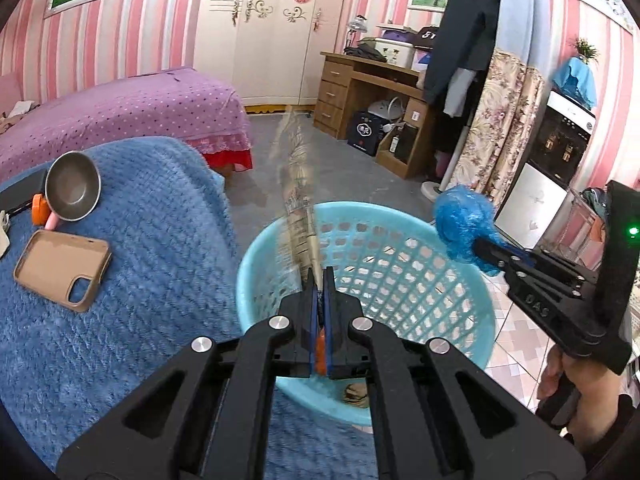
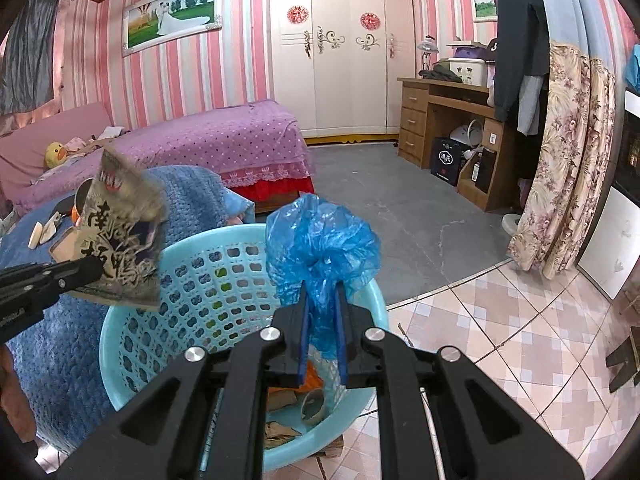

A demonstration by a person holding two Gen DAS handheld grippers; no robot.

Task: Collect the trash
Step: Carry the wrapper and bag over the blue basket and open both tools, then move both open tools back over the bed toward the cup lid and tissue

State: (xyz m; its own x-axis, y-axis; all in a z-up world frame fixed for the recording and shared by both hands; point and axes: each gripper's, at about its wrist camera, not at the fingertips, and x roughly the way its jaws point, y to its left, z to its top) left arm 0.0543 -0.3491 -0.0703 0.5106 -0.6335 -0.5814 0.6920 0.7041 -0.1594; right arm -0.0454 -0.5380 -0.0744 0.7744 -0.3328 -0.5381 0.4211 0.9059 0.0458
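Hanging over the turquoise basket [image 2: 120,320], the left gripper [image 1: 318,276] jaws pinch an upright snack wrapper [image 2: 120,248] at its ten o'clock rim while the right gripper [image 2: 322,300] jaws clamp crumpled blue plastic [image 2: 324,248] at three o'clock.

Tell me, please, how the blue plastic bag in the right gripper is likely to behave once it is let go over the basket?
The blue plastic bag looks thin and crumpled, so it is probably very light and floppy. Bunched between the right gripper pads, it may spring open and drift rather than drop straight. Its film could also cling to a pad over the basket.
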